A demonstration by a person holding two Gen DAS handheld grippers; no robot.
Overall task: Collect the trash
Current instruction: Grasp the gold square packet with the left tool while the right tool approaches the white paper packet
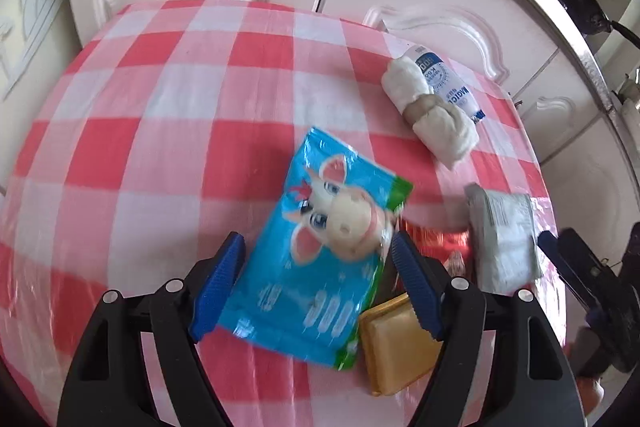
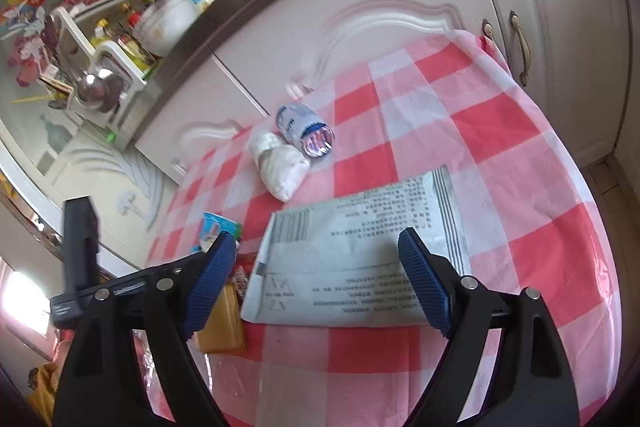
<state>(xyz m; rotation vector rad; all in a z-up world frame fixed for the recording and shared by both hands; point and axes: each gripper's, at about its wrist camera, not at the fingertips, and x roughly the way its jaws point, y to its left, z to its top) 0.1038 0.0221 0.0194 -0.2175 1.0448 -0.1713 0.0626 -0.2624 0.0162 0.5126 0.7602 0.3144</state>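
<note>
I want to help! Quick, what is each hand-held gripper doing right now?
Left hand-held gripper: open, its fingers either side of the blue cow wrapper.
Right hand-held gripper: open above the grey packet, holding nothing.

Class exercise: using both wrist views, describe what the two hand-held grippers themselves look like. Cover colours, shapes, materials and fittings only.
The left hand-held gripper and right hand-held gripper look alike: two black, angular plastic fingers with elongated cut-out slots, joined by round silver rivets. Each finger ends in a blue, finely ribbed pad. No cables, sleeves or printed markings are visible.
</note>
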